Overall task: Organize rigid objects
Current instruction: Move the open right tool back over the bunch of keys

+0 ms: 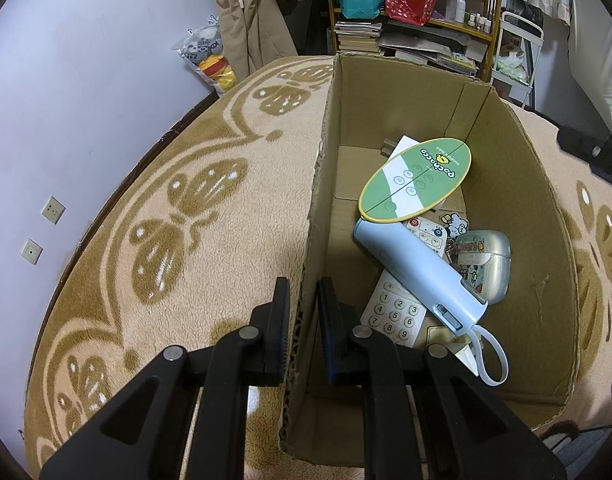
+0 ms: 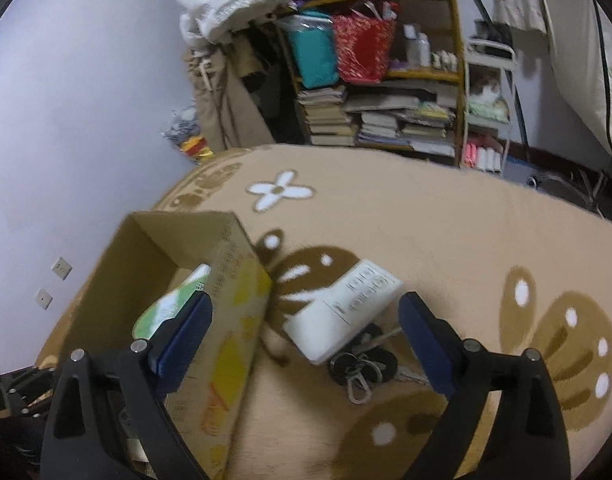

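The left claw point(image 1: 301, 320) pinches the cardboard box point(image 1: 506, 184) wall, steadying it. The right claw point(image 2: 306, 340), wide open and empty, hovers over the white remote point(image 2: 342, 312) on the blanket at frame centre; next, close on it.

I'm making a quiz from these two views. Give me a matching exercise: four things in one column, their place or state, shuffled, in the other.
1. left tool
2. right tool
3. blue hair dryer
4. white remote

A. lying on the blanket, outside the box
B. open, empty
C. shut on the cardboard box wall
D. inside the box

Pairs: 1-C, 2-B, 3-D, 4-A
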Demonstrator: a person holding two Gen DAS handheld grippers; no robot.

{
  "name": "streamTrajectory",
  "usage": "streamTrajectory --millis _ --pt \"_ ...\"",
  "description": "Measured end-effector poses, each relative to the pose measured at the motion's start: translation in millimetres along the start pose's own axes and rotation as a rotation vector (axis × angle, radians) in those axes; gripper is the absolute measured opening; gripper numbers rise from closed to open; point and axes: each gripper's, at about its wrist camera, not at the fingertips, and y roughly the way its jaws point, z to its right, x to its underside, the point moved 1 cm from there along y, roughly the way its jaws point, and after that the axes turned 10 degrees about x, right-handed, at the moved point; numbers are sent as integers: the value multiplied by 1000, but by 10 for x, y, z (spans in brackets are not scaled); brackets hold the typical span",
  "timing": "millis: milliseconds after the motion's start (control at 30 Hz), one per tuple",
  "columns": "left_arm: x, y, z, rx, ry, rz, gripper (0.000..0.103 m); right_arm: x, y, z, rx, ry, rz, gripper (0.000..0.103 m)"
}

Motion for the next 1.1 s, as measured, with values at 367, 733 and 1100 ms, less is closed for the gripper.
streamTrajectory --millis 367,733,1100 --pt "1 2 2 0 1 0 14 209 382 279 78 53 -115 99" --pt "0 2 0 2 -1 0 14 435 629 392 132 50 -210 99" --pt "-1 1 0 2 -1 0 14 488 702 393 155 16 -225 99"
